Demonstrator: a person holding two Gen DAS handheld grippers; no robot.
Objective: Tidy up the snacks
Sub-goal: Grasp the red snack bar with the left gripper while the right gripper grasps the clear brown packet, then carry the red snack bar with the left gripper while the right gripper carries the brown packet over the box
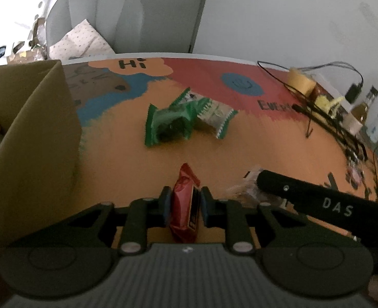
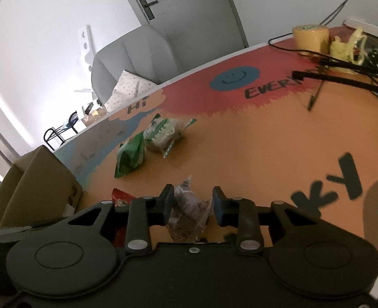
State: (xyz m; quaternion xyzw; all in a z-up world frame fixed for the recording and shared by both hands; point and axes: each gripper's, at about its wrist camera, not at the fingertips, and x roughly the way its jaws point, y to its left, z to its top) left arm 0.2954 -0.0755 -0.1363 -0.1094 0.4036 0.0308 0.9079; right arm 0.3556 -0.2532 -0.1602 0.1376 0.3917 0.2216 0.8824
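Note:
My left gripper (image 1: 185, 192) is shut on a red snack packet (image 1: 182, 205), which stands on edge between the blue pads just above the orange table mat (image 1: 127, 164). My right gripper (image 2: 192, 197) has a clear packet of brown snack (image 2: 189, 213) filling the gap between its pads, and both pads touch it. In the left wrist view that clear packet (image 1: 243, 187) lies to the right of the red one. A green packet (image 1: 168, 125) and a white-and-green packet (image 1: 214, 118) lie together further out on the mat. An open cardboard box (image 1: 35, 133) stands at the left.
Black cables (image 1: 325, 125), a yellow tape roll (image 1: 300, 80) and small bottles crowd the table's right edge. A dark pen (image 2: 314, 97) lies on the mat. A grey chair (image 1: 99, 18) with a spotted cushion stands behind the table. The box (image 2: 35, 179) sits close to my left gripper.

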